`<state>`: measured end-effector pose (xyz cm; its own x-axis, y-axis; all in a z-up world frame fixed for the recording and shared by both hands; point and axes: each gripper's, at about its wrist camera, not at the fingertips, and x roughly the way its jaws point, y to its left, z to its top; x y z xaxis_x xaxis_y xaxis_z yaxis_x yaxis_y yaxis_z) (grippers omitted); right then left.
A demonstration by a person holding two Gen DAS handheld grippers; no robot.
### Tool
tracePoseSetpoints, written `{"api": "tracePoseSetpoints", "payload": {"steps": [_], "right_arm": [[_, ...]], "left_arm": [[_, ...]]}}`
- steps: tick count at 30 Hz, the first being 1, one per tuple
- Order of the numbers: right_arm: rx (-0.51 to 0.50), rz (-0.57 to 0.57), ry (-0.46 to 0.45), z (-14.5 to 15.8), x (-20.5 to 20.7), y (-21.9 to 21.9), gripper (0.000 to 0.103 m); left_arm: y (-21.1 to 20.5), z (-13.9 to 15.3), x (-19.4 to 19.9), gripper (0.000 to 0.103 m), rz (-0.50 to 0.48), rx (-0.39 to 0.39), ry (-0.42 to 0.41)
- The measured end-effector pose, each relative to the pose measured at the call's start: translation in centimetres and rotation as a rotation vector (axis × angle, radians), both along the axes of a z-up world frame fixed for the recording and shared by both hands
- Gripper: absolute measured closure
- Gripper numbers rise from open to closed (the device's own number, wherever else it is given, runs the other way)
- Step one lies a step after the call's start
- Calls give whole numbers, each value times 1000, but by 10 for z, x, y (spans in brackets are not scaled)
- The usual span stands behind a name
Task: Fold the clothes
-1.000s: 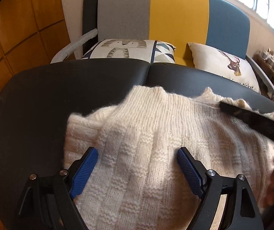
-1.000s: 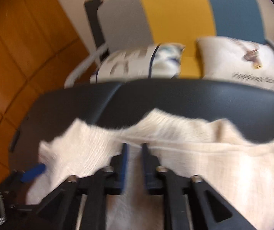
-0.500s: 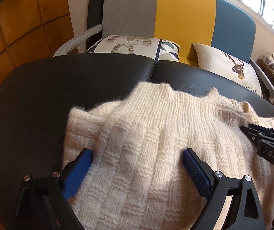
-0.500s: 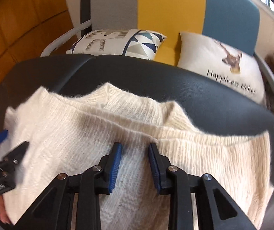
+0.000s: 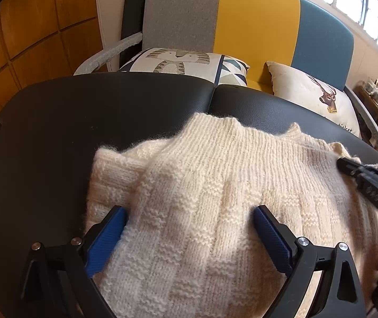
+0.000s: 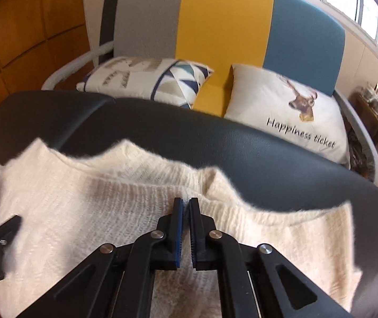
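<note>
One cream knitted sweater (image 5: 215, 212) lay across the black padded bench (image 5: 96, 111), its ribbed end bunched toward the bench's far edge and its near part cut off by the bottom of both views. How many layers lay under the top one could not be made out, and the knit in the right wrist view was blurred.

The left gripper (image 5: 189, 228) rested on the sweater with its jaws spread wide, the blue pads (image 5: 107, 238) set on the knit well apart with nothing pinched between them. The right gripper (image 6: 185, 212) had its jaws drawn together at a raised fold near the sweater's far hem; a thin sliver of knit seemed to sit between the pads, though the blur left the grip uncertain.

Bare black bench stretched to the left of the sweater and along the far edge. Beyond that edge stood a grey, yellow and blue sofa (image 6: 226, 26) with a patterned cushion (image 6: 146, 79) and a deer cushion (image 6: 289, 111).
</note>
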<state>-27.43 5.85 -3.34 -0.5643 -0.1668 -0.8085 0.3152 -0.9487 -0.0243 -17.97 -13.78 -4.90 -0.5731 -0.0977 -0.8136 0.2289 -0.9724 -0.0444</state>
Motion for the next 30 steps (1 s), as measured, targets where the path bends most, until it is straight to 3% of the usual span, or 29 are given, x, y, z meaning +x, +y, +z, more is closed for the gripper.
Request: {"api": "tracePoseSetpoints", "payload": {"steps": [5, 8, 11, 16, 21, 25, 30], "right_arm": [[-65, 25, 4, -2, -2, 8, 90], [-153, -3, -8, 10, 6, 30, 84], [-219, -36, 41, 25, 22, 55, 80], [-158, -37, 56, 24, 31, 81, 80], [-167, -45, 30, 14, 28, 98, 81], [-205, -84, -27, -4, 21, 113, 81], [-276, -139, -35, -17, 18, 129, 81]], "left_arm": [[0, -1, 0, 4, 2, -5, 5], [0, -1, 1, 3, 6, -3, 6], [0, 0, 1, 3, 13, 5, 1], [2, 13, 4, 9, 21, 19, 14], [40, 33, -2, 9, -98, -16, 58], [81, 21, -25, 11, -254, -109, 5], [92, 11, -61, 11, -264, -178, -33]]}}
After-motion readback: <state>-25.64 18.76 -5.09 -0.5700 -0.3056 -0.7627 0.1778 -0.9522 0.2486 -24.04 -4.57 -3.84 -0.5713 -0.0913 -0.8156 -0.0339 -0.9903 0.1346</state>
